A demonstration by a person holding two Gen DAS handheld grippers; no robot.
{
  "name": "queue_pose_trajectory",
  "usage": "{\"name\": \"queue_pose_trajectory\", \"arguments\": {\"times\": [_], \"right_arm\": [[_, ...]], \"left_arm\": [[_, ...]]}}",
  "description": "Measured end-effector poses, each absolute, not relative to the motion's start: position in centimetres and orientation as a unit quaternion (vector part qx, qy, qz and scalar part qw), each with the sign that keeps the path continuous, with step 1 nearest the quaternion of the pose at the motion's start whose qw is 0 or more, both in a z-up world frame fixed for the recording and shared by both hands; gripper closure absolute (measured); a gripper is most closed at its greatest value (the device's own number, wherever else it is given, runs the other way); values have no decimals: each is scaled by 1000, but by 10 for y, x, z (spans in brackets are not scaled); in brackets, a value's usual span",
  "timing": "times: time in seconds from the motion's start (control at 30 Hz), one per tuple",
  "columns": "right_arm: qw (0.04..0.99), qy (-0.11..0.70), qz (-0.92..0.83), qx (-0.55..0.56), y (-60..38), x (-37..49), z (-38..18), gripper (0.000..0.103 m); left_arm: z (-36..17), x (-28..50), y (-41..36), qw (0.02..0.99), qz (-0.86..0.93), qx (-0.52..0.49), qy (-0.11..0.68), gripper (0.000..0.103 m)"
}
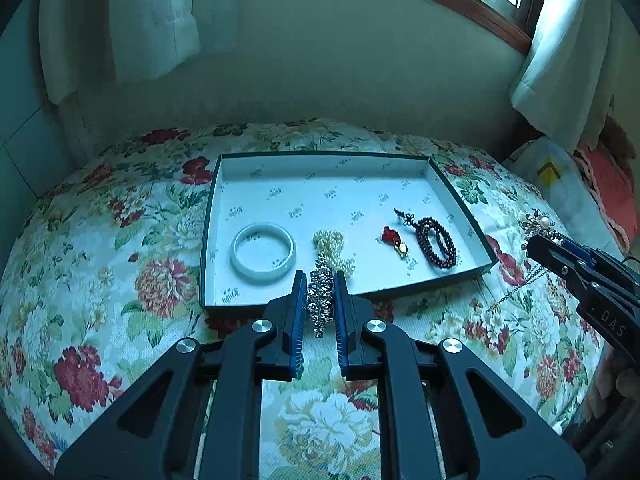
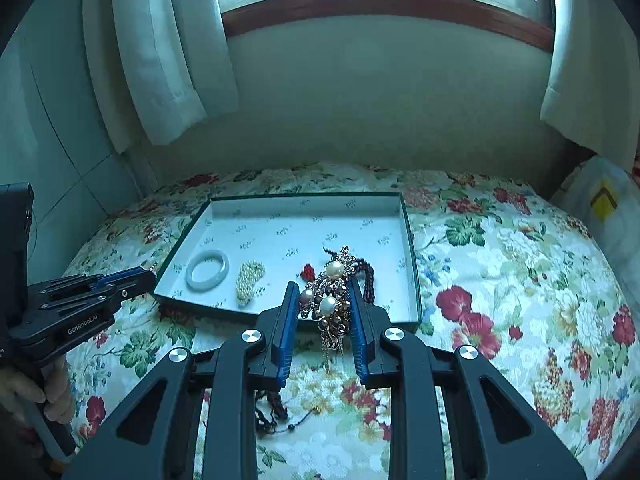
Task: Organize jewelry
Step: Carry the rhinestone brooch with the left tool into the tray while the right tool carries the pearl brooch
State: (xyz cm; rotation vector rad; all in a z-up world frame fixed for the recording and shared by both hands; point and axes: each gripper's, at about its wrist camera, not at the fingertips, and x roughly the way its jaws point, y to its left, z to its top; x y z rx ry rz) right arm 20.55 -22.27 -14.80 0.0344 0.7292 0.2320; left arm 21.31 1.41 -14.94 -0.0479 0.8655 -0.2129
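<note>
Left wrist view: the left gripper [image 1: 320, 280] pinches a rhinestone piece [image 1: 320, 294] lengthwise, just short of the tray's [image 1: 460, 196] near edge, beside the pearls [image 1: 330, 242]. The right gripper [image 2: 325, 290] clamps a pearl brooch [image 2: 332, 292] on a chain over the same edge; both need only go forward.

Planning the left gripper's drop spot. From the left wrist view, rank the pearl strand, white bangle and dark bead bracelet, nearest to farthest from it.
1. Pearl strand, just ahead of the left gripper.
2. White bangle, front left in the tray.
3. Dark bead bracelet, right side.
</note>
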Motion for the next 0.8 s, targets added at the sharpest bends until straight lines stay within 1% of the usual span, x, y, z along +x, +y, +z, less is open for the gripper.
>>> {"name": "queue_pose_trajectory", "arguments": {"times": [0.23, 0.43, 0.57, 0.8], "right_arm": [[933, 338, 126, 18, -213, 253, -136, 78], [935, 332, 126, 15, -208, 297, -140, 78], [931, 344, 121, 17, -208, 329, -155, 78], [912, 394, 110, 11, -206, 373, -201, 78]], "left_arm": [[-144, 257, 6, 907, -101, -14, 408, 90], [-152, 302, 4, 907, -96, -7, 409, 90], [-164, 328, 7, 906, -88, -6, 414, 90], [-202, 361, 9, 892, -77, -1, 445, 90]]}}
